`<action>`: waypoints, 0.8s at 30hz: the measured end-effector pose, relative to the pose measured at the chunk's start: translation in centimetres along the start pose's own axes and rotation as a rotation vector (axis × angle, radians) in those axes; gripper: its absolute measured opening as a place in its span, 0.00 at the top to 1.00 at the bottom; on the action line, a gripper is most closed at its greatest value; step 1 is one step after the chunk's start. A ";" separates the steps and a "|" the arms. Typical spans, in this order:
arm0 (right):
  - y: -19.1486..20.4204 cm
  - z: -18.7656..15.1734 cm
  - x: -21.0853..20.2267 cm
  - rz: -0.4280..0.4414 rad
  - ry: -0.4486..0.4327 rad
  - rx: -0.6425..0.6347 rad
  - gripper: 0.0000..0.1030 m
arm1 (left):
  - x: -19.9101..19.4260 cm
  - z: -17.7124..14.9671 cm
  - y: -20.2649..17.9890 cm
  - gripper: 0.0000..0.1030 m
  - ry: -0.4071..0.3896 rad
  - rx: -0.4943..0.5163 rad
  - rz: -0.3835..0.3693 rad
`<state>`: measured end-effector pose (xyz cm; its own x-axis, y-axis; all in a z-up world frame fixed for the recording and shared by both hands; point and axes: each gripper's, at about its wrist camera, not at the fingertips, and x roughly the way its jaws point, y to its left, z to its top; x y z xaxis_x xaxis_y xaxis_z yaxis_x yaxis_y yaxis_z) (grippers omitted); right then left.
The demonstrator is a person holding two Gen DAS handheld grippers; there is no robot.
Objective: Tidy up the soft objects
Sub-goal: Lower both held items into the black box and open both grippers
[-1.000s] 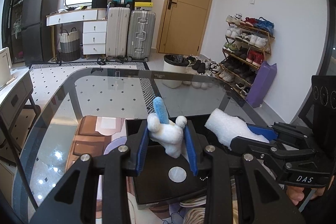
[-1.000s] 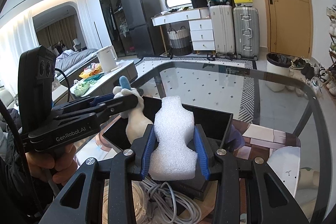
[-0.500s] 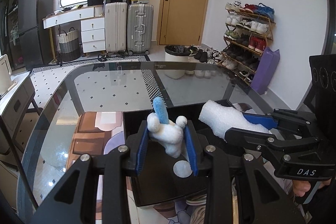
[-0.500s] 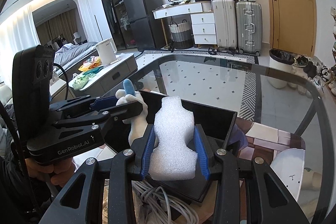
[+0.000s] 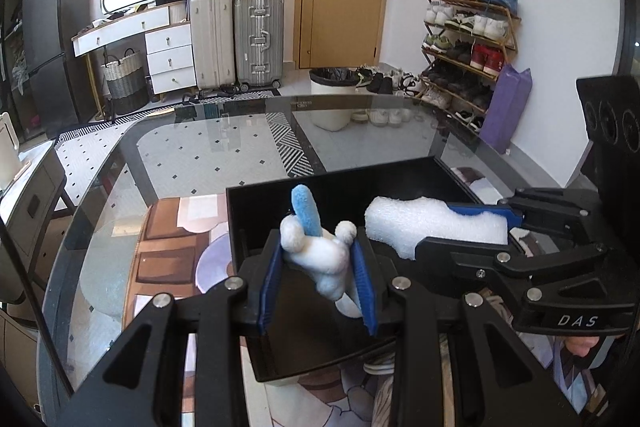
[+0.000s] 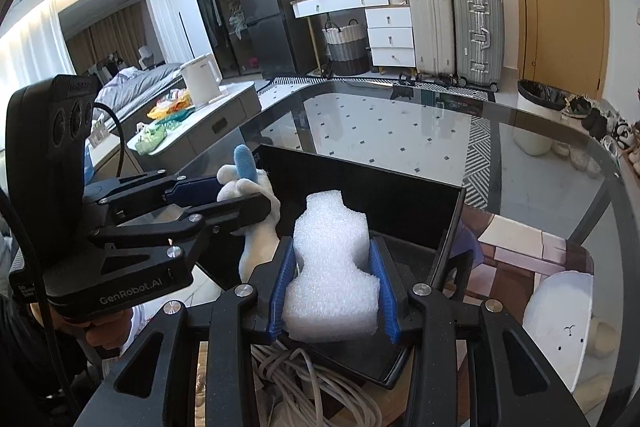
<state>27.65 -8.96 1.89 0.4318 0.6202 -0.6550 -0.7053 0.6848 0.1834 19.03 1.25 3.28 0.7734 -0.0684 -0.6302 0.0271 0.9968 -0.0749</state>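
Clenching a white plush toy (image 5: 320, 259) with a blue ear, the left gripper (image 5: 318, 281) hung over the black tray's (image 5: 256, 211) left half, while the right gripper (image 6: 334, 287) squeezed a white foam block (image 6: 332, 267) above the tray's right half. The step looked like the carry-in, with both pieces poised for placing. Next, each needed lowering and letting go. The tray, on the glass table (image 5: 160, 147), appeared otherwise empty.

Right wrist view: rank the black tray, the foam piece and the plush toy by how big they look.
1. Black tray, clearly largest.
2. Foam piece, though it sits nearest the camera in the right gripper.
3. Plush toy, partly hidden by the left gripper, so its rank is unsure.
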 end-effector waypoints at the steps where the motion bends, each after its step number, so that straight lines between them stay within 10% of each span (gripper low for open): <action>1: -0.1 0.0 -0.1 0.000 0.003 -0.002 0.63 | 0.0 -0.1 0.0 0.69 0.004 0.002 0.000; 24: 0.9 -0.9 -2.6 -0.082 -0.043 -0.051 0.57 | -0.5 -0.6 -0.2 0.62 0.012 0.040 -0.008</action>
<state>25.35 -10.29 3.06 0.5118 0.5796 -0.6342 -0.6940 0.7140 0.0926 18.28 1.02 3.18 0.7656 -0.0764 -0.6387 0.0583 0.9971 -0.0494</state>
